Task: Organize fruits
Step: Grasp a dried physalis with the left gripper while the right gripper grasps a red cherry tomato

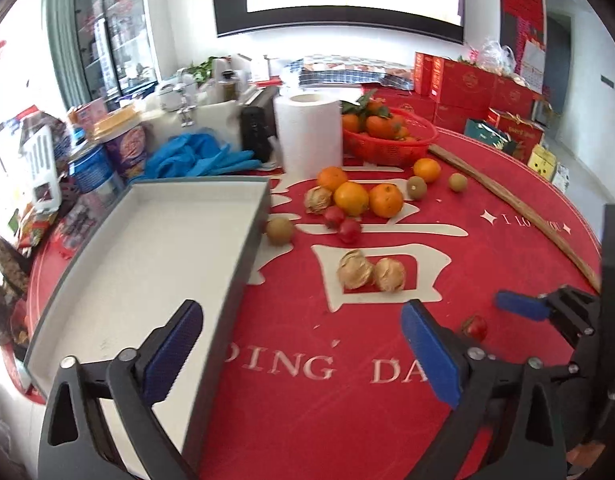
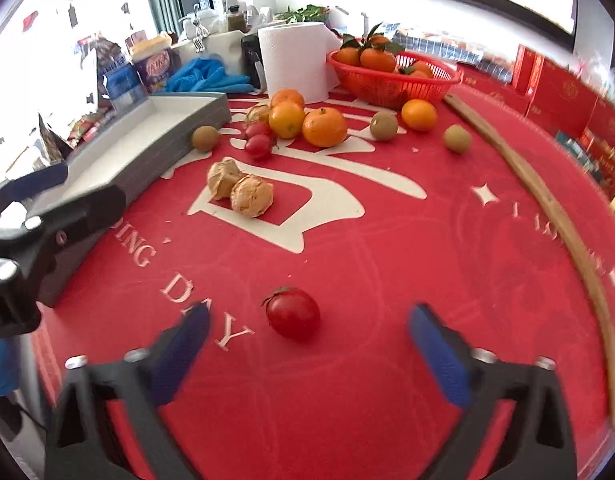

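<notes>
Hiding behind blue pad, perhaps: tomato (image 1: 476, 327)

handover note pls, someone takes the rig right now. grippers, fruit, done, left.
Left gripper: open, empty, over the near edge of the grey tray.
Right gripper: open, straddling the lone cherry tomato, pads not touching it.
Tray holds no fruit. Loose on the red cloth: oranges, kiwis, two more tomatoes, husked fruits.
Done: nothing sorted.
Left: every loose fruit; probably this tomato first.

Open left claw (image 1: 303, 344) beside tray (image 1: 243, 264)
</notes>
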A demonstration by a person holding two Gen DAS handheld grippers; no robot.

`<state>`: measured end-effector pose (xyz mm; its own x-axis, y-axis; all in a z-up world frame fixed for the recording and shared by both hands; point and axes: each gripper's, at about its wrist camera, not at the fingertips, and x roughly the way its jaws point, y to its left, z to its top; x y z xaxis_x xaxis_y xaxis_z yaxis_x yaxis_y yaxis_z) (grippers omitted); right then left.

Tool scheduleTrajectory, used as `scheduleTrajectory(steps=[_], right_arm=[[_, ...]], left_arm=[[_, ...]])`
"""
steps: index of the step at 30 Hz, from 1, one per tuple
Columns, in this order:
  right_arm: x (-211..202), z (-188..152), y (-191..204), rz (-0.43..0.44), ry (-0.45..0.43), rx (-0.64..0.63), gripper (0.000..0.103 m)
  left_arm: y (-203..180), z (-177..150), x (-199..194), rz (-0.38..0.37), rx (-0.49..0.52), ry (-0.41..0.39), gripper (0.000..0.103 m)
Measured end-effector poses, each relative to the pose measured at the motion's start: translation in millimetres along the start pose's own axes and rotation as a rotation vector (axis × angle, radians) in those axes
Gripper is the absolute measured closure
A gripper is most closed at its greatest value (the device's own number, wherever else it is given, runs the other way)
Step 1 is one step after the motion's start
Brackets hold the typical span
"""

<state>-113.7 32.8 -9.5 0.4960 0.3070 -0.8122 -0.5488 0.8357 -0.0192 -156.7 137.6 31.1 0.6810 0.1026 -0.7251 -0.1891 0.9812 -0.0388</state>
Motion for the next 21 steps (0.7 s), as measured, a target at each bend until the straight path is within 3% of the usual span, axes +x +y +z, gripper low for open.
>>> scheduleTrajectory(steps=[1, 2, 5, 11, 15, 19, 21], right_arm=[[-2, 0, -5, 0.002, -0.006, 0.011, 0.072], [-4, -1, -13, 0.015, -0.004, 0.038, 0.08], [-9, -8, -41, 0.065, -0.019, 0.145, 0.08], [-19, -19, -58, 0.054, -0.041, 0.18, 0.08], [-19, -18, -58, 0.062, -0.046, 0.185, 0.08], [-19, -19, -60, 0.069, -0.05, 0.19, 0.08], [-19, -20, -61, 0.074, -0.05, 0.195, 0.08]], left_arm=[[-6, 2, 6, -0.008, 0.013, 0.012, 0.01], [-12, 5, 11, -0.013, 0.033, 0.023, 0.015], [-23, 9, 32, -0.034, 0.06, 0.067, 0.031], [-25, 7, 77, -0.078, 0.028, 0.162, 0.041], [-23, 12, 76, -0.086, 0.028, 0.146, 0.046], [-22, 17, 65, -0.068, 0.061, 0.123, 0.076], [-20, 21, 58, -0.033, 0.083, 0.123, 0.076]])
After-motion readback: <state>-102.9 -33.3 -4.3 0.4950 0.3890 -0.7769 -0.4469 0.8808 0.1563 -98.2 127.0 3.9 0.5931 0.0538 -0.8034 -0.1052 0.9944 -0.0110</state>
